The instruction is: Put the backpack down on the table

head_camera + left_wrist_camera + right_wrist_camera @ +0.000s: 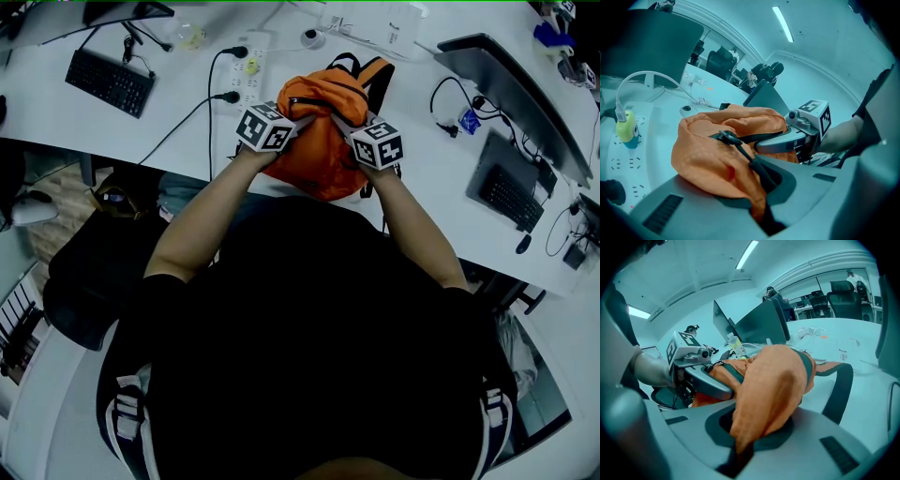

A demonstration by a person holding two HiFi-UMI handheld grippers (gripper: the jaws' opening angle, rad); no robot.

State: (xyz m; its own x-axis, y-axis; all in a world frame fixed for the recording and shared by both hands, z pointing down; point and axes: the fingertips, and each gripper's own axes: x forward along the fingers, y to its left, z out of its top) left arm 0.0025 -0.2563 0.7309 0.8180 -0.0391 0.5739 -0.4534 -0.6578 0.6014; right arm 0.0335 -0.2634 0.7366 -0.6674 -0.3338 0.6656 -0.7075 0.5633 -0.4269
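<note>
Two grippers meet on the bunched top of the orange fabric backpack (323, 155) in the head view. My left gripper (298, 116) and right gripper (339, 118) come in from either side, their marker cubes just clear of the cloth. The bag is soft and crumpled, with black trim. It sits on the white desk (56, 117) close to the front edge, right in front of the person's body. A white power strip (246, 67) lies just beyond it, and a black keyboard (110, 82) is well off to the left. Only this view gives me that layout.

The left gripper view shows what the head view cannot. The jaws of the left gripper (759, 206) are nipped onto a fold of the orange fabric backpack (708, 150), and a black zip pull and cord (740, 147) runs down into the pinch. The right gripper (778, 141) is visible across the bag, biting into its far side. The white power strip (623, 164) lies beside the bag on the left.

In the right gripper view, the right gripper (740, 446) is clamped on a hanging fold of the orange fabric backpack (778, 376), with cloth filling the gap between the jaws. The left gripper (712, 381) sits across from it, against the bag's other side. A dark shoulder strap (843, 380) loops down beside the bag onto the white desk (872, 394). I see it far more plainly here than from above.
</note>
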